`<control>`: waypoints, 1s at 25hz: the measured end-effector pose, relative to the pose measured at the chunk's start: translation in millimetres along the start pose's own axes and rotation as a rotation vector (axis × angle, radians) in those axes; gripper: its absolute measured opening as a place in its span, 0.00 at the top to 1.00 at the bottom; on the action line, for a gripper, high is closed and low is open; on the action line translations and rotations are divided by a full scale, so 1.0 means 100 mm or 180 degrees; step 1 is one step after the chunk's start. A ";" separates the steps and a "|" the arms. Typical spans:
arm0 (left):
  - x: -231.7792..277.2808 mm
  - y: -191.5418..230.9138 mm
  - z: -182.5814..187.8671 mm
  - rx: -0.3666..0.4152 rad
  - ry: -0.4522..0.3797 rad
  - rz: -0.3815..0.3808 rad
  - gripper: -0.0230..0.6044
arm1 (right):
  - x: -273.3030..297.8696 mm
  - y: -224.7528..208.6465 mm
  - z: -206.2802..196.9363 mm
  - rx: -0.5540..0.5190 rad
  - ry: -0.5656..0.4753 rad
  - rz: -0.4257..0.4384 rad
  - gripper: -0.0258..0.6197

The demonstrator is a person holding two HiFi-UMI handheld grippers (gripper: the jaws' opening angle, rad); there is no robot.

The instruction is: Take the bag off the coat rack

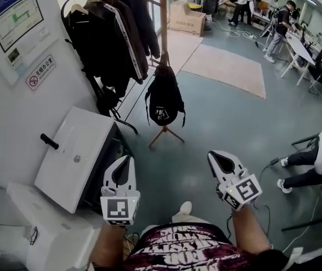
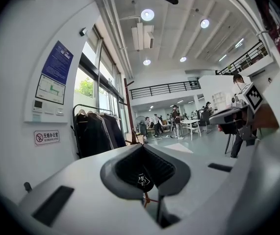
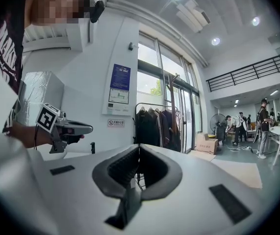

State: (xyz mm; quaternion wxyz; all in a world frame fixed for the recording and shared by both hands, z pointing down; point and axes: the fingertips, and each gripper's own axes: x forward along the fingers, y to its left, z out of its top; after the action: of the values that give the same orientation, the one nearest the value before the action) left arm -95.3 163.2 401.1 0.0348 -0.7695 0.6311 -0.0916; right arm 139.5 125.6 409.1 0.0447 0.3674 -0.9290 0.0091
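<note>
A black bag (image 1: 164, 97) hangs low on the wooden coat rack (image 1: 163, 21), which stands on splayed feet on the grey floor. In the head view both grippers are held well short of it, at the bottom. My left gripper (image 1: 128, 160) is shut and empty, and so is my right gripper (image 1: 220, 157). In the left gripper view the bag (image 2: 142, 180) shows small and far beyond the tips of the shut left gripper (image 2: 143, 148). The right gripper (image 3: 139, 148) is shut in its own view, where the bag is hidden behind the jaws.
A metal clothes rail with several dark jackets (image 1: 113, 33) stands left of the coat rack. A white cabinet (image 1: 76, 157) sits close at my left. A cardboard box (image 1: 186, 17), a beige rug (image 1: 228, 66), and people at tables are farther back. A seated person (image 1: 313, 162) is at right.
</note>
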 end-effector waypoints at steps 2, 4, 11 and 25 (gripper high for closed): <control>0.10 -0.02 0.00 0.0003 0.0027 0.0015 0.95 | 0.06 -0.11 -0.02 0.0034 0.0000 0.0035 0.95; 0.21 -0.05 -0.01 0.0007 0.0068 0.0034 0.95 | 0.10 -0.23 -0.02 0.0059 -0.0013 0.0059 0.95; 0.56 -0.10 0.16 -0.0006 -0.0070 0.0215 0.95 | 0.26 -0.69 0.01 -0.0021 0.0020 0.0131 0.95; 0.99 -0.28 0.21 -0.0016 -0.0057 0.0521 0.95 | 0.40 -1.50 0.03 -0.0022 -0.0042 0.0237 0.95</control>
State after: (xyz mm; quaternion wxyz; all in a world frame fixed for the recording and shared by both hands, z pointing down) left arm -46.2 70.9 394.6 0.0459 -0.7162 0.6917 -0.0799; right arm 212.4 -11.2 407.4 0.0395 0.3325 -0.9423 0.0051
